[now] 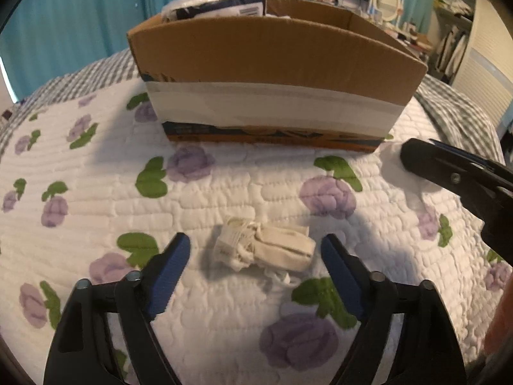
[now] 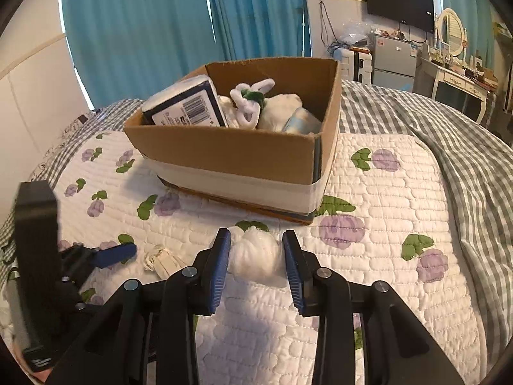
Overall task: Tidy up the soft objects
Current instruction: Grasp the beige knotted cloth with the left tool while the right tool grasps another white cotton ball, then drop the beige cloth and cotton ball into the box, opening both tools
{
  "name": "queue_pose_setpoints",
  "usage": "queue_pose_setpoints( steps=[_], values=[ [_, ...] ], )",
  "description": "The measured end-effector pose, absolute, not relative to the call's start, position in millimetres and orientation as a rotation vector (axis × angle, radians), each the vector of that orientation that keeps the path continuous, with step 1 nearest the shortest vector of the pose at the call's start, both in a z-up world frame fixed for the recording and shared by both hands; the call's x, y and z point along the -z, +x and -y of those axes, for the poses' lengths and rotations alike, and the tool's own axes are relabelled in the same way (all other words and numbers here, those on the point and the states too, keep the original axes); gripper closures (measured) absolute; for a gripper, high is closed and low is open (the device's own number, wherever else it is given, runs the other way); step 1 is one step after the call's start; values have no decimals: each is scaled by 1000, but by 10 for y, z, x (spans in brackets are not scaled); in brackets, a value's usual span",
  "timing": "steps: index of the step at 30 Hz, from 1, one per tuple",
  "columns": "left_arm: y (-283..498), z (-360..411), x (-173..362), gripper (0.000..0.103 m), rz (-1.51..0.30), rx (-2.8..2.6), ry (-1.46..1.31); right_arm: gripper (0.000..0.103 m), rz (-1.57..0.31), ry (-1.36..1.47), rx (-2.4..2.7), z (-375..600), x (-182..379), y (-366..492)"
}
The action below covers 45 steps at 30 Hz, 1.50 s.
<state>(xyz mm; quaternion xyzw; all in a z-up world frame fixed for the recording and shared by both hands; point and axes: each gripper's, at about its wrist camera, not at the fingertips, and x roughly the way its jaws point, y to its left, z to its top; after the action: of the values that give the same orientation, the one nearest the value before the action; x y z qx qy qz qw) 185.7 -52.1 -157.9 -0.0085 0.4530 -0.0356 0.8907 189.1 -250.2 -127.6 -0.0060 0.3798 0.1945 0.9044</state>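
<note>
A cream rolled sock bundle (image 1: 264, 247) lies on the floral quilt between the open blue-padded fingers of my left gripper (image 1: 256, 250); it also shows in the right wrist view (image 2: 162, 260). My right gripper (image 2: 256, 250) is shut on a white fluffy ball (image 2: 255, 258), its pads touching both sides, just above the quilt. The cardboard box (image 2: 237, 154) stands behind, holding a wrapped pack (image 2: 186, 106), white socks and other soft items. In the left wrist view the box (image 1: 275, 61) fills the back and the right gripper's finger (image 1: 449, 173) enters from the right.
The floral quilt (image 2: 368, 192) lies over a grey checked blanket (image 2: 449, 134) on a bed. Teal curtains (image 2: 144, 22) hang behind. A small fridge (image 2: 391, 61), wall TV and dresser with mirror stand at the far right.
</note>
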Motion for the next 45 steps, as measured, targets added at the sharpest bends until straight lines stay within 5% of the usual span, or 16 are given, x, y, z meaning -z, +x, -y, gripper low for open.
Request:
queue_pose_setpoints(
  steps=[1, 13, 31, 39, 45],
  values=[
    [1864, 541, 1602, 45, -948, 84, -13, 69, -789, -9, -400, 2512, 1288, 1892],
    [1642, 500, 1314, 48, -887, 108, 23, 69, -765, 13, -389, 2570, 1150, 1737],
    [1138, 547, -330, 48, -563, 131, 84, 69, -492, -36, -421, 2564, -389, 1223],
    [1683, 568, -751, 48, -464, 141, 84, 69, -424, -9, -431, 2578, -830, 1756],
    [2422, 669, -504, 48, -505, 147, 101, 69, -456, -1, -415, 2519, -733, 2429]
  ],
)
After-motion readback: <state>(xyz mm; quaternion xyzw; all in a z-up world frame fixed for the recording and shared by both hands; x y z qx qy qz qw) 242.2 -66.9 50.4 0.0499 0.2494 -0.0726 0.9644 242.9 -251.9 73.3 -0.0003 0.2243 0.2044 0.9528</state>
